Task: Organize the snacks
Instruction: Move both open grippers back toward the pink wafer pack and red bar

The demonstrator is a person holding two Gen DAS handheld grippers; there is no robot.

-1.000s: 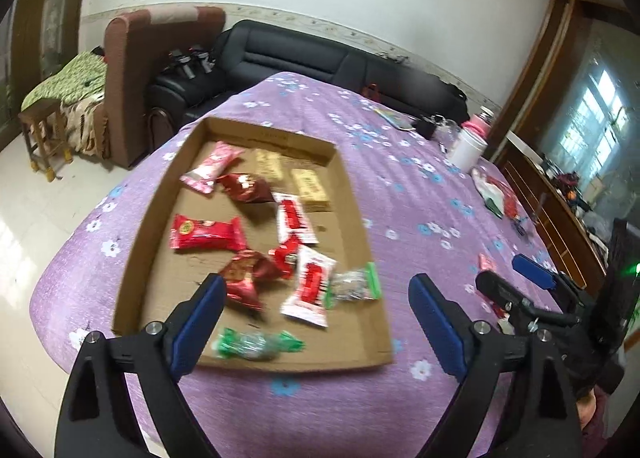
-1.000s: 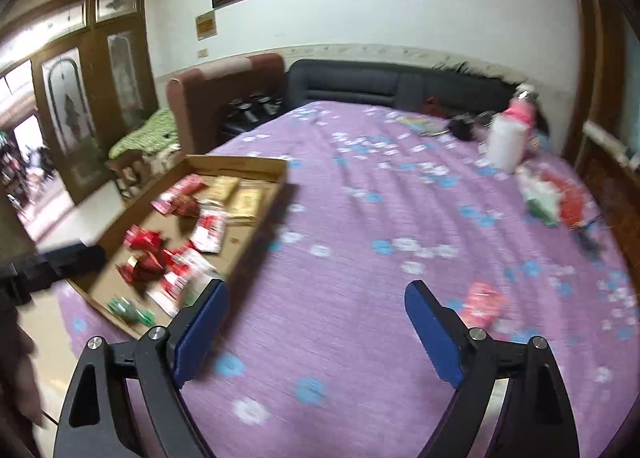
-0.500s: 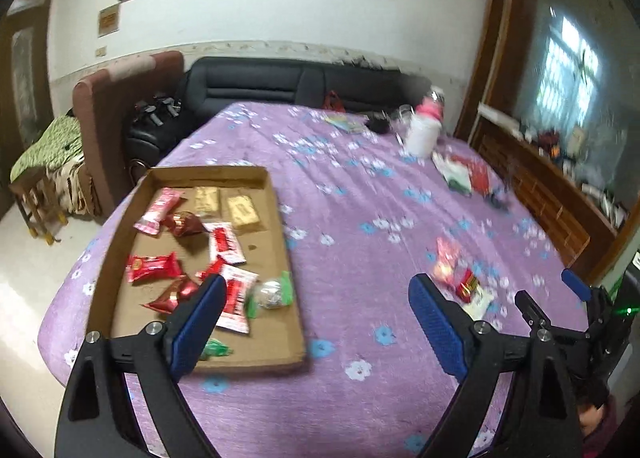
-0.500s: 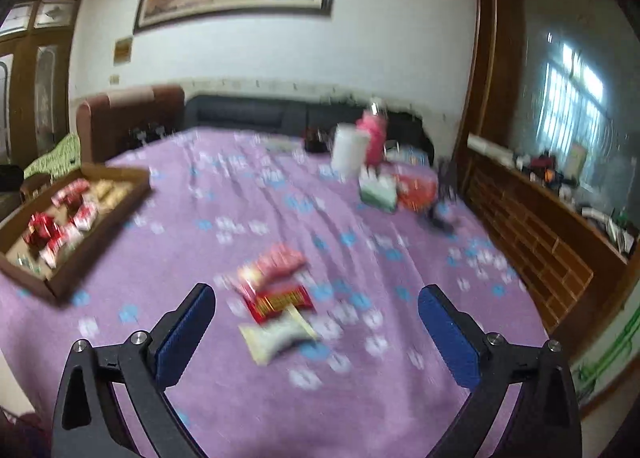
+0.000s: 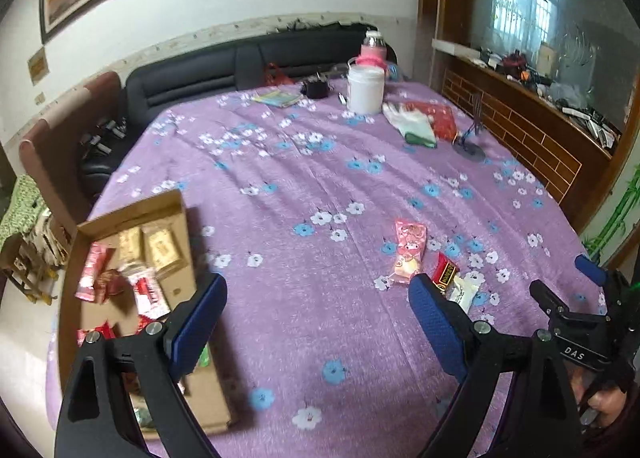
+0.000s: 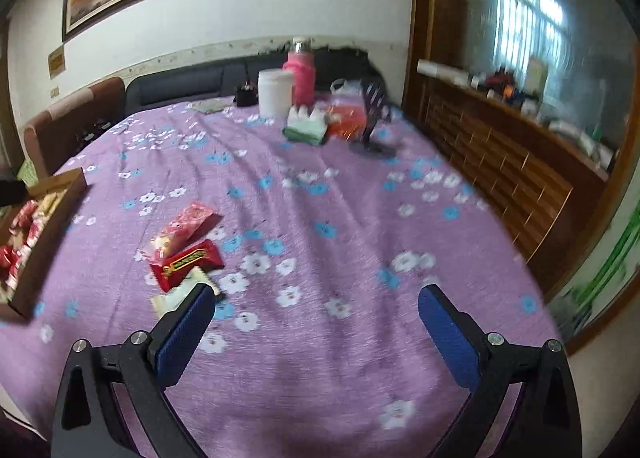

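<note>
A shallow cardboard tray (image 5: 178, 205) at the table's left holds several red, gold and green snack packets; it also shows in the right wrist view (image 6: 60, 197). Three loose snacks lie together on the purple cloth: a pink packet (image 5: 409, 248) (image 6: 186, 225), a red packet (image 5: 445, 272) (image 6: 186, 264) and a white packet (image 5: 462, 292) (image 6: 174, 296). My left gripper (image 5: 316, 322) is open and empty above the cloth, between the tray and the loose snacks. My right gripper (image 6: 316, 326) is open and empty, its left finger next to the white packet; it also shows in the left wrist view (image 5: 568, 298).
At the table's far end stand a white tub (image 5: 365, 89), a pink bottle (image 6: 303, 75), gloves (image 5: 414, 125), a red bag (image 5: 440, 117) and a small stand (image 5: 470, 145). A black sofa (image 5: 224, 65) and a brown chair (image 5: 60, 153) lie behind, a wooden sideboard (image 6: 508, 161) to the right.
Both grippers have swung right, away from the tray. The loose snacks have come close to the right gripper's left finger. Both stay open and empty.
</note>
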